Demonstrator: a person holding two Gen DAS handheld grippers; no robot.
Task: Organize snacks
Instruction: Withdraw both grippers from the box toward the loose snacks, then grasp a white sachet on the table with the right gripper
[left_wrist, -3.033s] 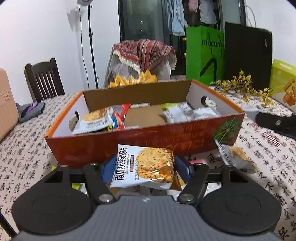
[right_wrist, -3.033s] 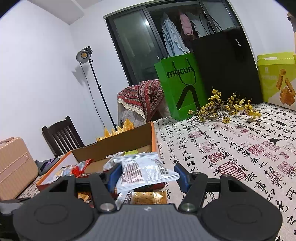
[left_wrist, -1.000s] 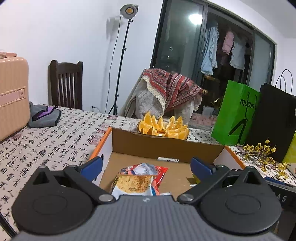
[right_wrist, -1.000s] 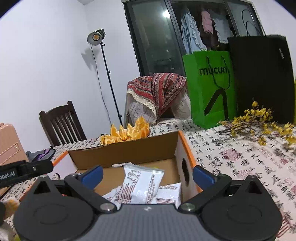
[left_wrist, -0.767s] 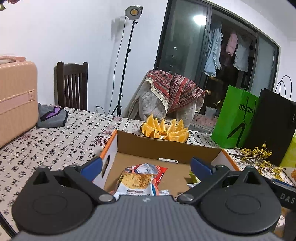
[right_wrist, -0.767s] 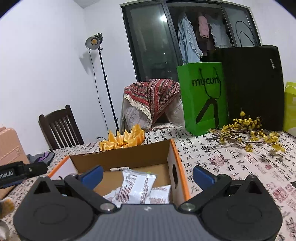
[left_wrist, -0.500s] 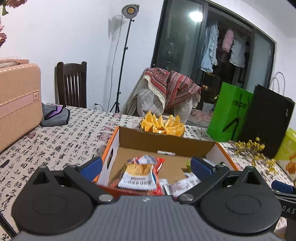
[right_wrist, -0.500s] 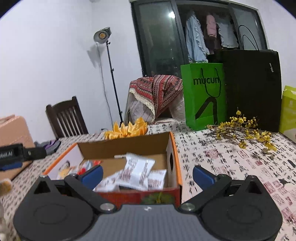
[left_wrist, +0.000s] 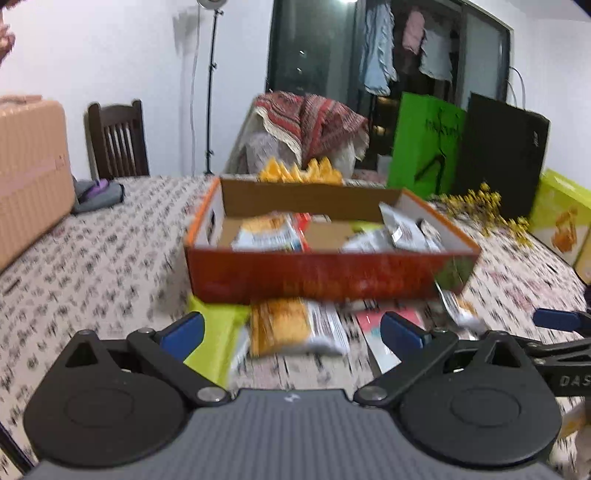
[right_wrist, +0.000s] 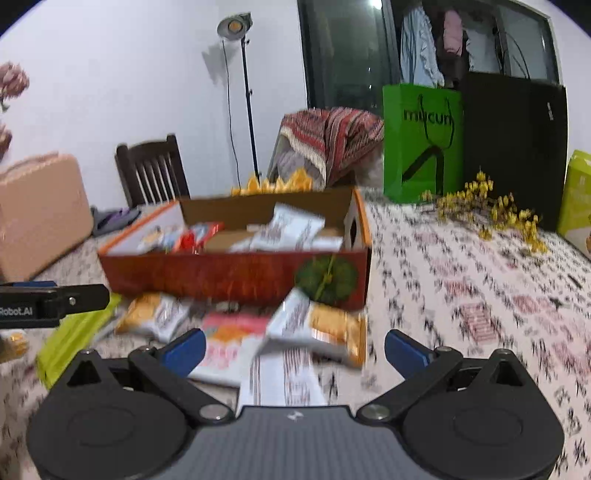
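Fingers (left_wrist: 183, 328) of left gripper (left_wrist: 291, 330) and right gripper (right_wrist: 293, 345) spread wide, empty, above loose snack packets (left_wrist: 297, 325) on worktop (right_wrist: 461, 280), just before red box (left_wrist: 325, 273) holding more packets.

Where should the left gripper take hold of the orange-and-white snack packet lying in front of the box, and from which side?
Grip the snack packet across its narrower width, coming down from above: it lies flat on the tablecloth between the open left gripper fingers, clear of the box.
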